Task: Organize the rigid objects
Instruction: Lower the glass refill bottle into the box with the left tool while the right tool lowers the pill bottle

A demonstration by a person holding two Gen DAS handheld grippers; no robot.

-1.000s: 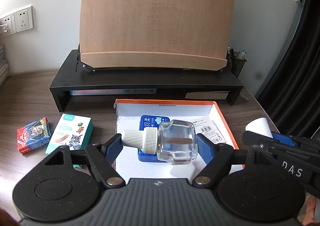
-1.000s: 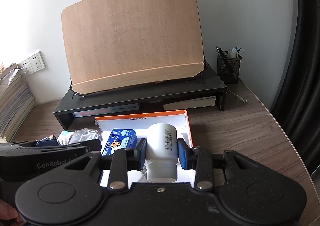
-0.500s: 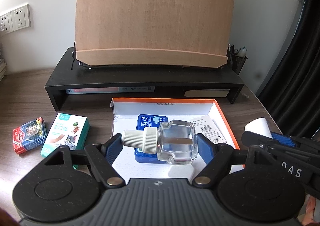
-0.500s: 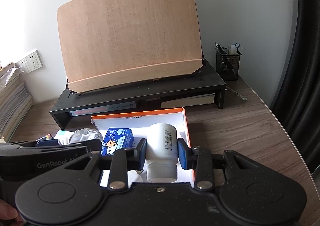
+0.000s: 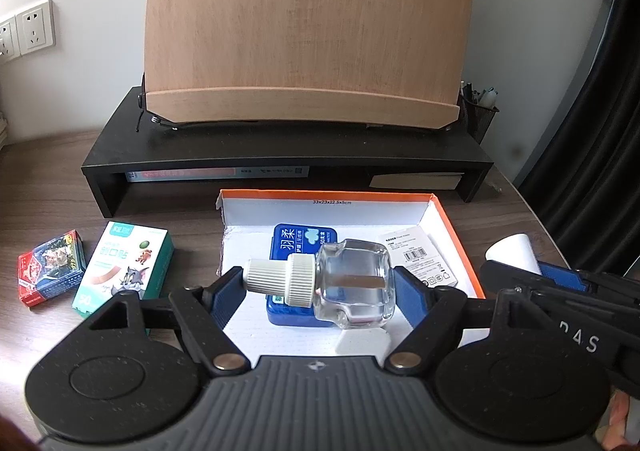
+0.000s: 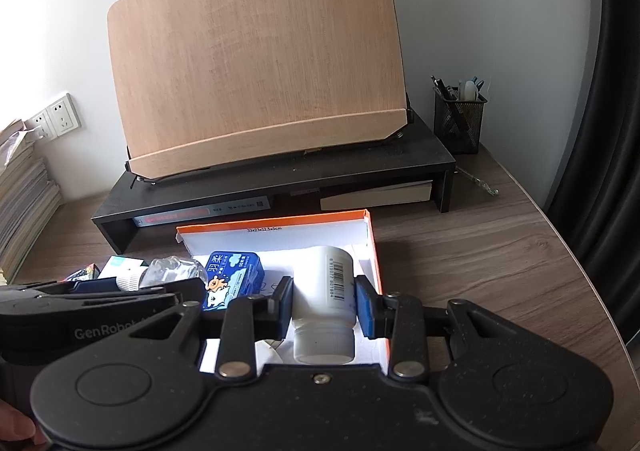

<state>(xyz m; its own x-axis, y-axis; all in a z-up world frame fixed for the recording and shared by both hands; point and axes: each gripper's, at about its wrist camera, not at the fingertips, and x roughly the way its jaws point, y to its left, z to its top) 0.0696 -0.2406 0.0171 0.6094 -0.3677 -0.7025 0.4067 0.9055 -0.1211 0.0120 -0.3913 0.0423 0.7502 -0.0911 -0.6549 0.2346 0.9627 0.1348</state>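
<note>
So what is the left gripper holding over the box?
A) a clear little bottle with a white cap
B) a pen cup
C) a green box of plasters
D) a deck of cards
A: the left gripper has the clear little bottle clamped sideways between its fingers, above the orange-edged box.

Inside the orange-rimmed box [image 5: 456, 227], the blue tissue pack [image 5: 300, 243] fills the middle and a white labelled packet [image 5: 416, 255] lies at 2 o'clock of it; bare white floor shows toward 8 o'clock. At 12 o'clock the black monitor riser [image 5: 280, 155] and wooden book stand [image 5: 308, 31] wall off the far side. At 9 o'clock, the plaster box [image 5: 124, 271] and card deck [image 5: 52, 271] occupy the desk. Open wood desk [image 6: 480, 251] lies at 3 o'clock.
</note>
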